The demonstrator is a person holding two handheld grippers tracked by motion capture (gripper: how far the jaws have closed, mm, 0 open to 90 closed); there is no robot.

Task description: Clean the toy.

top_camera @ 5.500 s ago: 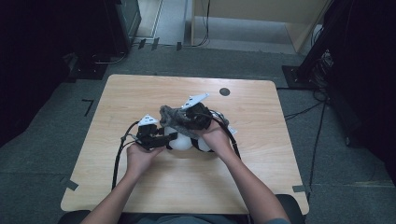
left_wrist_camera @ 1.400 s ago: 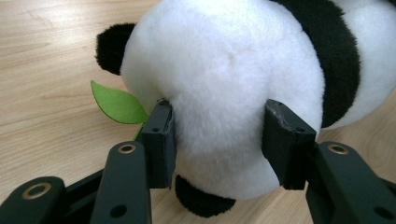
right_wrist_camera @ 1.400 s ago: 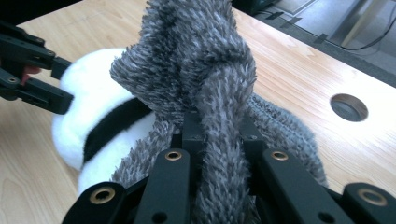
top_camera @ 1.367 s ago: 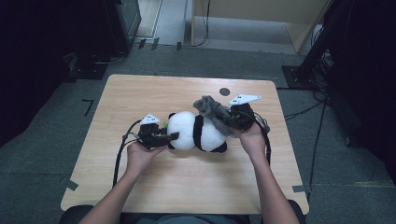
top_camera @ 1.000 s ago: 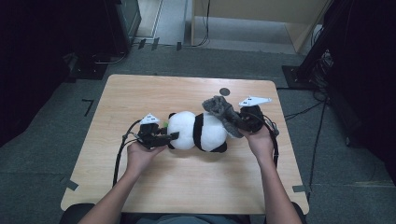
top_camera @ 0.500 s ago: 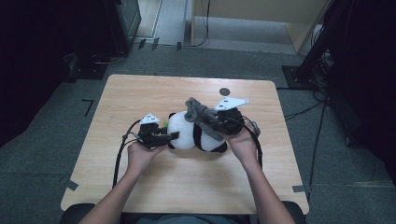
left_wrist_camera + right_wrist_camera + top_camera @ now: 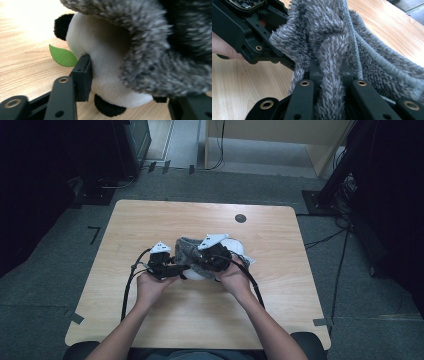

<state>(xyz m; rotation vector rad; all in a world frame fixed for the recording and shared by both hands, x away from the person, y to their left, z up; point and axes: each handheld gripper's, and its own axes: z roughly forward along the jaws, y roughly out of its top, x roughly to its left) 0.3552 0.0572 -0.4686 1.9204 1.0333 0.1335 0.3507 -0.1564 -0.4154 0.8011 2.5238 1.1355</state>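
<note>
A black-and-white panda plush (image 7: 236,248) lies at the middle of the wooden table (image 7: 150,220). A grey fuzzy cloth (image 7: 187,249) is draped over its left part. My left gripper (image 7: 172,269) is shut on the panda's white body (image 7: 105,50), one finger (image 7: 82,75) pressed into it beside a green felt leaf (image 7: 62,56). The cloth (image 7: 155,50) hangs over the plush there. My right gripper (image 7: 212,257) sits above the panda, shut on a bunched fold of the cloth (image 7: 332,50) between its jaws (image 7: 331,72). The left gripper's black frame (image 7: 249,32) is close beside it.
A small dark round spot (image 7: 240,218) marks the table behind the plush. Both forearms come in from the near edge. Black cables (image 7: 127,290) trail from the grippers across the front of the table. Dark equipment and cables stand on the floor around the table.
My right gripper has carried the grey cloth leftward from the panda's right end onto its body, close to the left gripper. The left gripper has stayed on the panda.
</note>
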